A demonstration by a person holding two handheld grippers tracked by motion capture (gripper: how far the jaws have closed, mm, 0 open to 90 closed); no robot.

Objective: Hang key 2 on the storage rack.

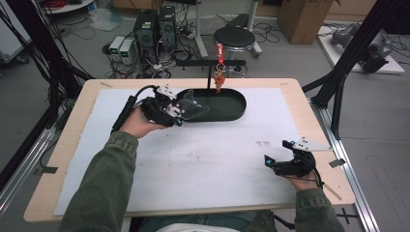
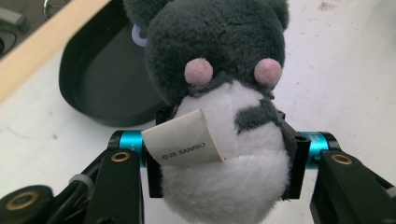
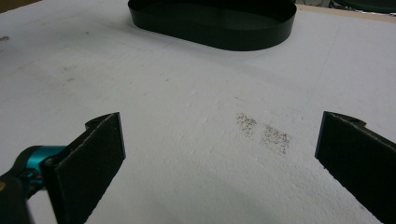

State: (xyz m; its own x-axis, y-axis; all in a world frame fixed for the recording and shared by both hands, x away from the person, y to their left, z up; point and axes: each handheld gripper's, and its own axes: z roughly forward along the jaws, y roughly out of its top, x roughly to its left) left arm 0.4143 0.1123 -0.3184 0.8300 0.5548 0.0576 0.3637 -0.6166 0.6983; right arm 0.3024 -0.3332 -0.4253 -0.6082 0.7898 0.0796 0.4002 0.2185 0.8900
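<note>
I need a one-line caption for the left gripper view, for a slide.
Left gripper shut on a grey-and-white plush toy with a paper tag, held beside the black oval tray.

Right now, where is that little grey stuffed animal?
The grey plush toy is clamped in the left gripper, held over the left end of the black oval tray at the far side of the table in the high view.
</note>
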